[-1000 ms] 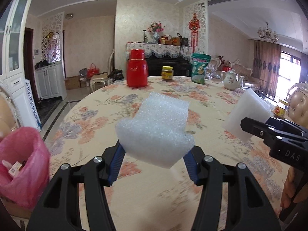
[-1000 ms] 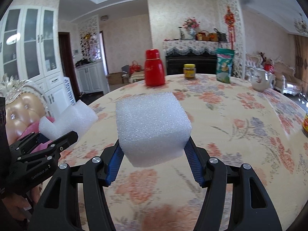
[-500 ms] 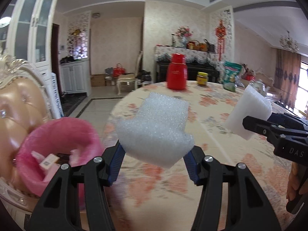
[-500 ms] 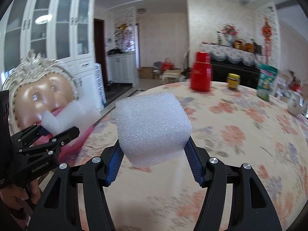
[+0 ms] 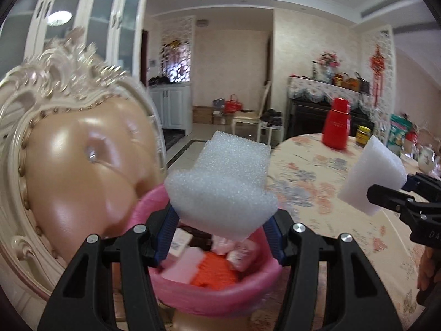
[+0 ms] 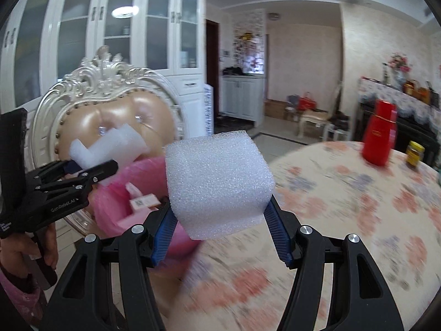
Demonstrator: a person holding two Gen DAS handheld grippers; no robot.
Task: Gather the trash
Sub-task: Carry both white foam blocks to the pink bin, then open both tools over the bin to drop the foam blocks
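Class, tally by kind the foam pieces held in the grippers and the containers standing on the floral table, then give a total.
White foam pieces held in grippers: 2 (stepped foam piece, foam cube)
Red flasks on the table: 1
Yellow-lidded jars on the table: 1
Total: 4

Left claw (image 5: 220,237) and right claw (image 6: 220,234) each clamp something between blue pads, pointing slightly downward, side by side.

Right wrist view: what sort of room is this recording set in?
Most likely a home dining room: a round table under a floral cloth, an ornate carved padded chair, and a white glass-fronted cabinet along the wall.
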